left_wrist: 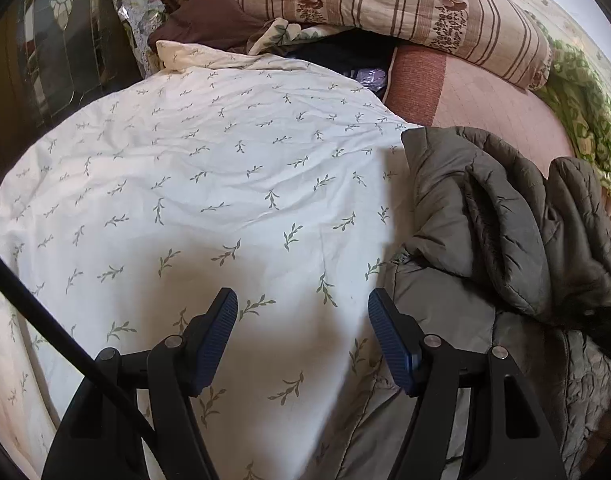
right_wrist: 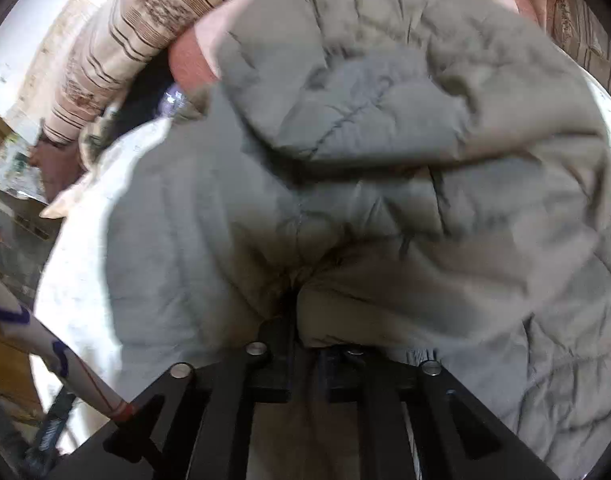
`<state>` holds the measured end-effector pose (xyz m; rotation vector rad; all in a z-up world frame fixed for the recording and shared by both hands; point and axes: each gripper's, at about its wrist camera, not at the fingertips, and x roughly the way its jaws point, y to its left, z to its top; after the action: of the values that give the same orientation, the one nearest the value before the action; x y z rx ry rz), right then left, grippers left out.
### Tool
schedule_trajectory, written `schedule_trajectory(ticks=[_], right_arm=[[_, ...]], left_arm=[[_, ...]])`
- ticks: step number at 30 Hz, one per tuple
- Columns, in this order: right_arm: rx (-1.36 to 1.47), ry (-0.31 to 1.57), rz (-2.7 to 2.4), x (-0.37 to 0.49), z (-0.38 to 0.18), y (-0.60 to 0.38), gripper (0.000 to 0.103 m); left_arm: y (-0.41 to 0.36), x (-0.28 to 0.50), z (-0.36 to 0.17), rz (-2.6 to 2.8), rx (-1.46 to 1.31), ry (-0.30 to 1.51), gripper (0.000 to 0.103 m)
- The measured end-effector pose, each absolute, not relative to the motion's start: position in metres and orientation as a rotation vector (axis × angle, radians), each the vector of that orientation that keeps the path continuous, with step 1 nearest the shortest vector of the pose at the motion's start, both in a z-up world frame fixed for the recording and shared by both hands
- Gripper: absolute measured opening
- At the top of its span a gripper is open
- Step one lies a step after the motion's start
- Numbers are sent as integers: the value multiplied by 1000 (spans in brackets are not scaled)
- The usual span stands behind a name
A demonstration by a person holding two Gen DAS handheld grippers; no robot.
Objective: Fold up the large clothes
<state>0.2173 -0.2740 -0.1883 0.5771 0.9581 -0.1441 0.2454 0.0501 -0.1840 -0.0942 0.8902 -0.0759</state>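
The left tool (left_wrist: 303,334) was held with its jaws apart over the leaf-printed sheet (left_wrist: 209,184) on the bed, nothing between them. The right tool (right_wrist: 295,320) was clamped on a fold of the grey padded coat (right_wrist: 385,152), which was heaped beside the sheet.

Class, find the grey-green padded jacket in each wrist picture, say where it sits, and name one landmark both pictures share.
Left wrist view: the padded jacket lies bunched at the right side, beside the leaf-print sheet.
Right wrist view: the padded jacket fills the centre and right, its fabric pinched in the right gripper.
Shared landmark: the striped pillow, at the top in both.
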Motion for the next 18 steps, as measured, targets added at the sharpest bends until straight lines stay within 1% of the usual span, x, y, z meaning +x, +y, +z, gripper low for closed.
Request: schedule_trajectory(ticks=[1, 2, 3, 4, 7, 9, 10, 12, 15, 18], right_arm=[[566, 947, -118, 210, -179, -272, 24], [554, 933, -102, 203, -171, -270, 41], [535, 931, -97, 196, -164, -269, 65], [526, 927, -83, 184, -156, -268, 71], [502, 940, -46, 161, -142, -272, 72], [486, 939, -28, 149, -131, -279, 64], [463, 921, -48, 146, -122, -283, 62], [370, 825, -149, 148, -94, -295, 62], [236, 739, -303, 182, -71, -314, 62], [130, 767, -420, 231, -87, -325, 62]], left_arm=[[50, 244, -184, -78, -91, 889, 67], [50, 243, -183, -80, -87, 888, 67], [49, 242, -183, -80, -83, 885, 67], [48, 241, -182, -79, -77, 881, 67], [46, 238, -178, -69, -61, 859, 67], [46, 235, -176, -64, -52, 846, 67], [46, 235, -175, -66, -53, 845, 67], [48, 233, -174, -91, -75, 852, 67], [46, 232, -176, -90, -81, 848, 67], [41, 235, -182, -92, -67, 867, 67]])
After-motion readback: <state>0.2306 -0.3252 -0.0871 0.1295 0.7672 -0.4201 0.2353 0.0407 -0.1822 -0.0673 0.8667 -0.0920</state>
